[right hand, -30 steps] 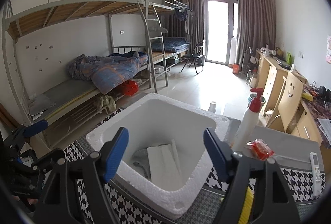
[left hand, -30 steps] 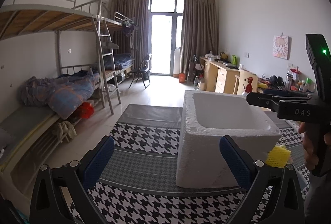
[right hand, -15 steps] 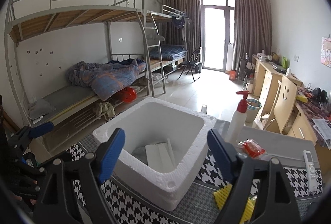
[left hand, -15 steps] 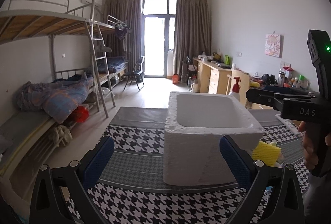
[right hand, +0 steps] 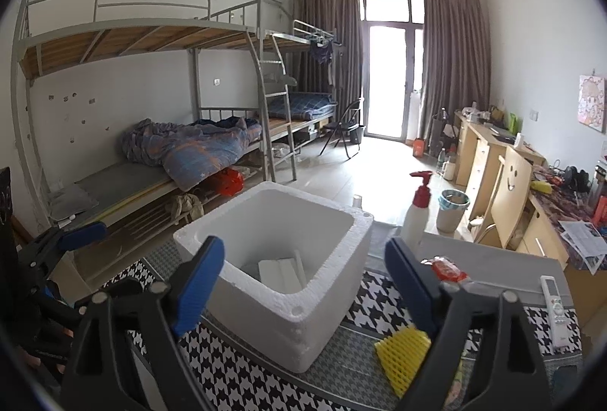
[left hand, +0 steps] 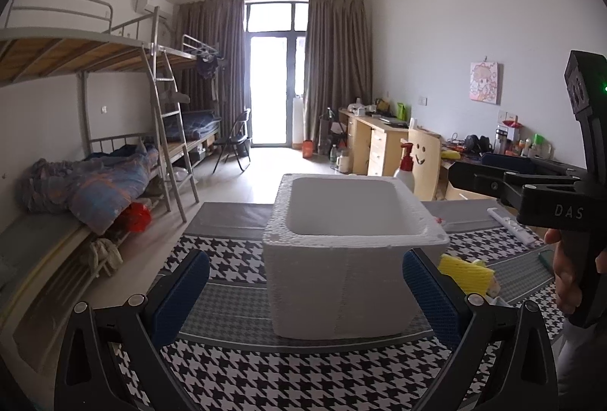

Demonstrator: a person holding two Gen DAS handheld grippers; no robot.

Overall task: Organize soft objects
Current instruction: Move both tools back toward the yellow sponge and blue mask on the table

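Observation:
A white foam box (left hand: 341, 251) (right hand: 288, 259) stands on the houndstooth cloth, with white foam pieces (right hand: 280, 270) lying in its bottom. A yellow foam net (left hand: 464, 270) (right hand: 404, 350) lies on the cloth to the right of the box. My left gripper (left hand: 305, 293) hovers open in front of the box, nothing between its blue pads. My right gripper (right hand: 303, 282) is held above the box's near corner; its jaws are opening and nothing is between them. It also shows at the right edge of the left wrist view (left hand: 531, 191), held by a hand.
A white pump bottle with a red top (right hand: 415, 213) stands behind the box. A red packet (right hand: 447, 268) and a white remote (right hand: 555, 312) lie on the cloth at the right. Bunk beds (right hand: 151, 153) line the left wall, desks (right hand: 489, 153) the right.
Both grippers have drawn back from the foam box, which now looks smaller and farther. The right gripper's jaws have spread wider, and more of the yellow net shows.

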